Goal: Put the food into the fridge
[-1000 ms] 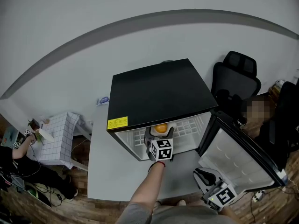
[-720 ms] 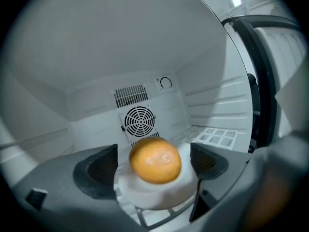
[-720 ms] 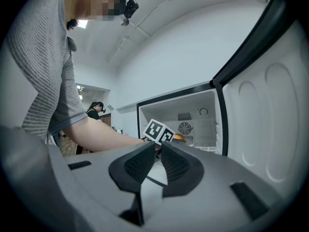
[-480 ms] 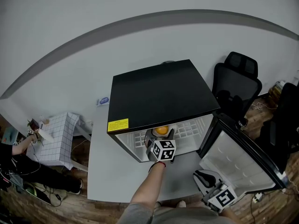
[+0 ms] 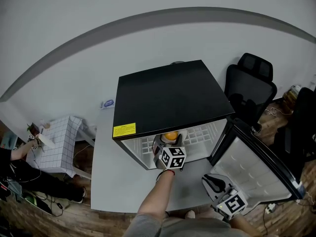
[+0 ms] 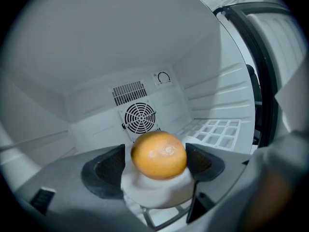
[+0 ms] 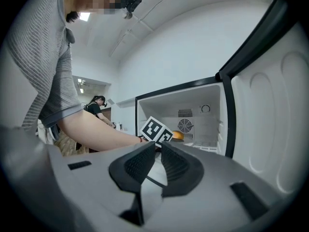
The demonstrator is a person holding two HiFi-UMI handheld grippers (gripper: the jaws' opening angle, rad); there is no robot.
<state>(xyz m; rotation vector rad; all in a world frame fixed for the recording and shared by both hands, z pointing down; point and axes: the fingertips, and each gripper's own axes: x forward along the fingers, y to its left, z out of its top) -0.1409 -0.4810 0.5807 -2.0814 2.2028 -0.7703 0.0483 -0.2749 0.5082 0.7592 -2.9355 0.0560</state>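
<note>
A small black fridge (image 5: 168, 93) stands with its door (image 5: 252, 167) swung open to the right. My left gripper (image 5: 168, 141) reaches into the fridge mouth. In the left gripper view an orange (image 6: 159, 154) rests on a white cup (image 6: 157, 192) between the jaws. The jaws have just been closing, and the pads (image 6: 203, 161) now touch the cup's sides. My right gripper (image 5: 213, 181) hangs low in front of the open door, shut with nothing between its jaws. In the right gripper view it (image 7: 157, 161) faces the fridge (image 7: 193, 100) and the orange (image 7: 177, 135).
A fan grille (image 6: 140, 117) sits on the fridge's back wall, with a white wire shelf (image 6: 217, 132) to its right. A black office chair (image 5: 249, 83) stands right of the fridge. At far left are a checked-cloth table (image 5: 61, 144) and a person (image 5: 19, 162).
My right gripper has shifted slightly left and toward the fridge. The left gripper stays at the fridge mouth with the orange between its jaws.
</note>
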